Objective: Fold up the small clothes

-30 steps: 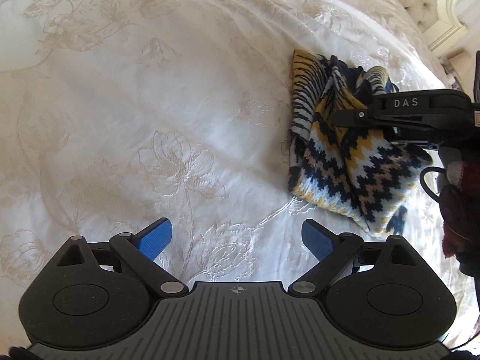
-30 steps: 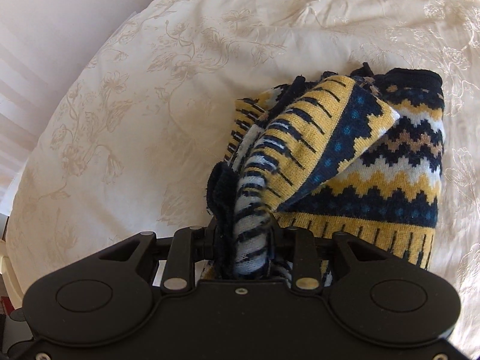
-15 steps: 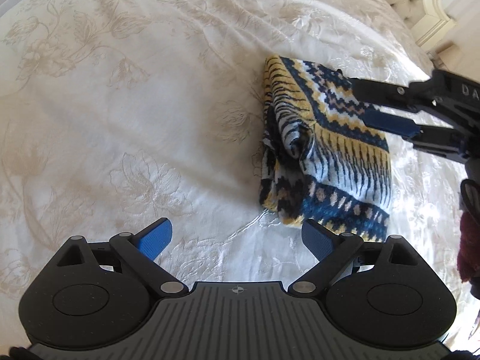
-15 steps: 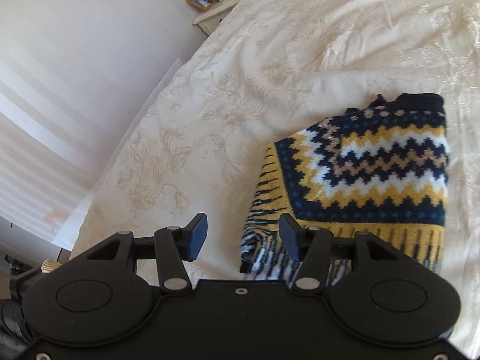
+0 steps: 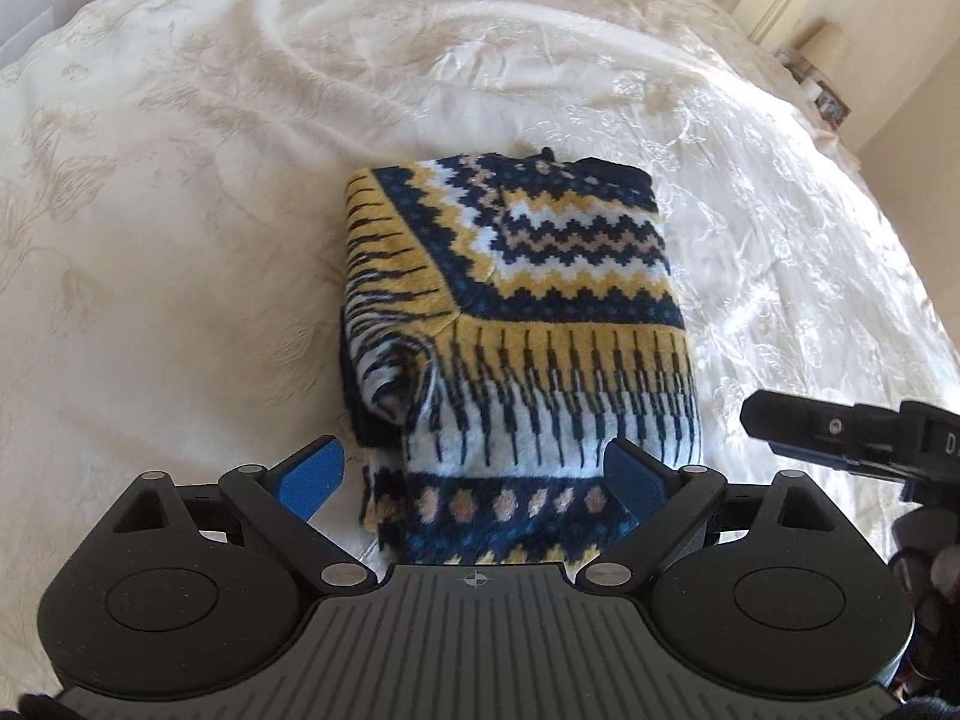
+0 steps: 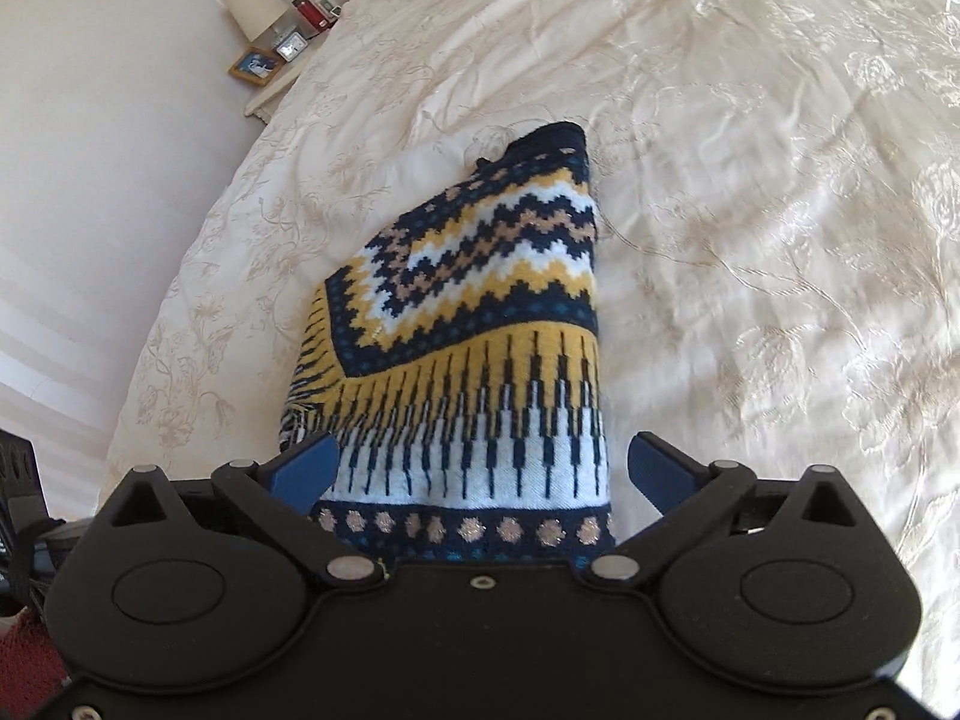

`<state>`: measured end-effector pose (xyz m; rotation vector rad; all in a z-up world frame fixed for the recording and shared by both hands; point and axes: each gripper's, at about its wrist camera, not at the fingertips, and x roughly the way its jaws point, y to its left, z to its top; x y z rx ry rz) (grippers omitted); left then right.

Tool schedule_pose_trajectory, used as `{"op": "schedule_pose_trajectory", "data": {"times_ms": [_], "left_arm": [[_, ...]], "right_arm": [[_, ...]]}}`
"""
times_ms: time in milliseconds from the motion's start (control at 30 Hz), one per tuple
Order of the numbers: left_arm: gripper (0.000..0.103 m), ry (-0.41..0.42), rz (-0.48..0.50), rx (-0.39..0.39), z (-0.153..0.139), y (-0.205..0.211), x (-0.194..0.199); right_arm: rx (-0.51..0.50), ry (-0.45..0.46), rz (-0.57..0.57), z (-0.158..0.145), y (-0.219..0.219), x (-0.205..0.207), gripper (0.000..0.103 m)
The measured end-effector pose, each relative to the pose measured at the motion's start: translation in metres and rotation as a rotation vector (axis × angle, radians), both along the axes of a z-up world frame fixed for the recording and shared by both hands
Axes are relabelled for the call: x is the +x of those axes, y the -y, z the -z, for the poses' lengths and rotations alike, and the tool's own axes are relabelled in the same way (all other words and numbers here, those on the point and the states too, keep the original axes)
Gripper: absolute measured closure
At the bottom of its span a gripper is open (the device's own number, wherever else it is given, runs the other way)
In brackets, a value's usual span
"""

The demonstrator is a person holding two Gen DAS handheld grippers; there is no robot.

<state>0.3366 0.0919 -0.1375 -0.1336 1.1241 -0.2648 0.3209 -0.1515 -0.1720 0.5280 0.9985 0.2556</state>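
**A:** What did the left wrist camera show?

**B:** A folded knit sweater (image 5: 528,312) lay on a cream bedspread (image 5: 210,180) embroidered with flowers. It formed a rough rectangle, navy, mustard, white and tan. Zigzag bands ran across its far half, then a mustard strip with dark vertical ticks, a white strip with longer ticks, and a navy band of tan dots nearest the camera. On its left edge a fold bulged up, loose and a little rumpled, with striped knit showing inside.

**A:** And the left gripper?

**B:** The left gripper (image 5: 474,474) was spread wide, its blue pads on either side of the sweater's near end and holding nothing. Whether the pads touched the knit I could not tell. The right gripper (image 5: 840,429) appeared at the right edge as a black bar, beside the sweater and over the bedspread.

**A:** The right wrist camera?

**B:** The same sweater (image 6: 480,360), seen lengthwise, ran away from the camera, its navy collar end farthest. The tan dots looked slightly glittery here. The right gripper (image 6: 486,468) was also released, jaws far apart, with the near hem between them and nothing grasped. Beyond the bed (image 6: 750,210) stood a nightstand (image 6: 270,93) with a lamp (image 6: 255,9), a small clock and a framed picture (image 6: 255,66).
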Motion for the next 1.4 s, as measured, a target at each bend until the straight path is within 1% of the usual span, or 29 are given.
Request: {"op": "schedule_pose_trajectory", "data": {"times_ms": [100, 233, 333, 400, 467, 533, 733, 867, 1100, 1200, 1267, 1400], "left_arm": [[0.008, 0.028, 0.032, 0.037, 0.004, 0.011, 0.007], [0.008, 0.051, 0.033, 0.111, 0.015, 0.013, 0.017], [0.008, 0.029, 0.016, 0.190, 0.030, 0.006, 0.027], [0.006, -0.003, -0.002, 0.207, 0.042, -0.003, 0.035], [0.006, -0.044, -0.026, 0.169, 0.051, -0.014, 0.041], [0.000, -0.065, -0.043, 0.141, 0.056, -0.021, 0.044], [0.000, -0.081, -0.058, 0.111, 0.062, -0.026, 0.046], [0.000, -0.091, -0.070, 0.088, 0.063, -0.030, 0.047], [0.000, -0.109, -0.080, 0.059, 0.065, -0.035, 0.050], [0.000, -0.115, -0.087, 0.043, 0.066, -0.041, 0.053], [0.001, -0.112, -0.097, 0.015, 0.062, -0.044, 0.052], [0.001, -0.091, -0.082, -0.055, 0.049, -0.051, 0.037]], "right_arm": [[-0.018, -0.013, -0.003, 0.005, 0.003, -0.003, 0.000], [-0.036, -0.018, -0.003, 0.008, 0.008, 0.002, 0.000], [-0.049, -0.017, 0.002, 0.009, 0.012, 0.010, 0.000], [-0.057, -0.022, -0.004, 0.010, 0.016, 0.018, 0.000], [-0.065, -0.020, -0.012, 0.012, 0.019, 0.027, 0.000], [-0.084, -0.021, -0.024, 0.014, 0.020, 0.038, 0.000], [-0.151, -0.018, -0.029, 0.029, 0.025, 0.077, 0.000], [-0.173, -0.048, -0.004, 0.047, 0.032, 0.105, 0.000], [-0.246, -0.086, -0.054, 0.070, 0.020, 0.144, 0.000], [-0.249, -0.092, -0.059, 0.073, 0.019, 0.149, 0.000], [-0.240, -0.090, -0.056, 0.071, 0.020, 0.147, 0.000], [-0.168, -0.072, -0.023, 0.062, 0.034, 0.138, 0.000]]}}
